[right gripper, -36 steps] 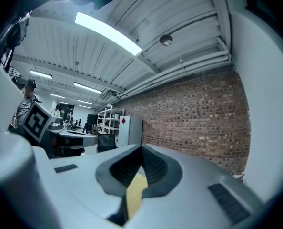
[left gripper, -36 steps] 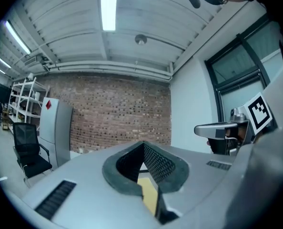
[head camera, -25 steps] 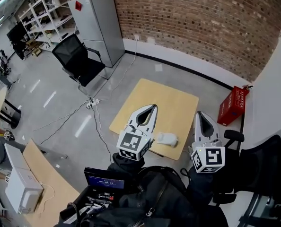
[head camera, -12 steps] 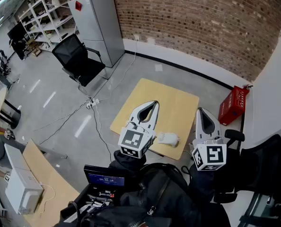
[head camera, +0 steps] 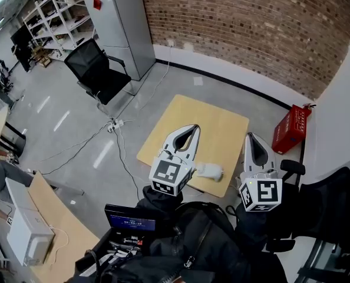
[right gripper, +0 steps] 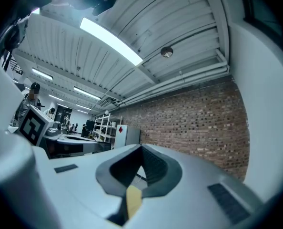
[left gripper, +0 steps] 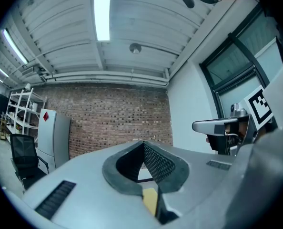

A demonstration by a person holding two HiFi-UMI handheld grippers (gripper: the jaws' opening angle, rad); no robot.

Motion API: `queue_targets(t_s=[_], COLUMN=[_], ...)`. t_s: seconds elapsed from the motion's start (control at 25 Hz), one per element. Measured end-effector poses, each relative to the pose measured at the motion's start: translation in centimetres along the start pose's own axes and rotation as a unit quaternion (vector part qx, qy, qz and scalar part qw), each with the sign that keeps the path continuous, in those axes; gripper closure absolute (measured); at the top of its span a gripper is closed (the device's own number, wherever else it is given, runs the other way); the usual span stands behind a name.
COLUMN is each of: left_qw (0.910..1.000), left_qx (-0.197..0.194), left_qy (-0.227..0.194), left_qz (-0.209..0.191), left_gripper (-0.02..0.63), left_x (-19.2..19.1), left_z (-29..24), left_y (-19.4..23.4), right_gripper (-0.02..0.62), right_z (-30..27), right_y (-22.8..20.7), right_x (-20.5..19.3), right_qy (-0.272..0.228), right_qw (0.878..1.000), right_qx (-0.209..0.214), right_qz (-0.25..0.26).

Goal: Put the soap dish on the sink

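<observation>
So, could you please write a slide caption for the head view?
Left gripper and right gripper, both shut and empty, before a wooden table bearing a small white item.

We see a bright, evenly lit room. In the head view pale streaks of glare lie on the floor (head camera: 60, 119), and the brick wall (head camera: 251, 28) bows with the wide lens. Both gripper views are fisheye, ringed by dark corners. A ceiling lamp (left gripper: 102, 11) burns white in the left one, another lamp (right gripper: 110, 42) in the right (both blown out). Up close, the left gripper (left gripper: 144, 144) and right gripper (right gripper: 141, 148) look soft, their shells in grey shade.
</observation>
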State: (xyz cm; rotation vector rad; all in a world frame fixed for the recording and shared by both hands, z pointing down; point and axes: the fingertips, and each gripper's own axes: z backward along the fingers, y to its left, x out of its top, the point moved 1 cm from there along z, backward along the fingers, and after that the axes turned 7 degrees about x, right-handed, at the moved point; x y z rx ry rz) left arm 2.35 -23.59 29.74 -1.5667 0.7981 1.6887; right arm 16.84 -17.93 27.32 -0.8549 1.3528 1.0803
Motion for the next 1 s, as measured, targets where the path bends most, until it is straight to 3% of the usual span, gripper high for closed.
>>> queue_targets(t_s=[1.0], left_qw=[0.9998], left_qx=[-0.010], left_qy=[0.020], left_qz=[0.002], left_gripper=[0.604], left_x=[-1.2], left_z=[-0.9], left_y=[0.2], right_gripper=[0.589], right_z=[-0.8], right_y=[0.0], right_x=[-0.7], right_qy=[0.008], right_qw=[1.000], right_qx=[0.000], right_qz=[-0.006])
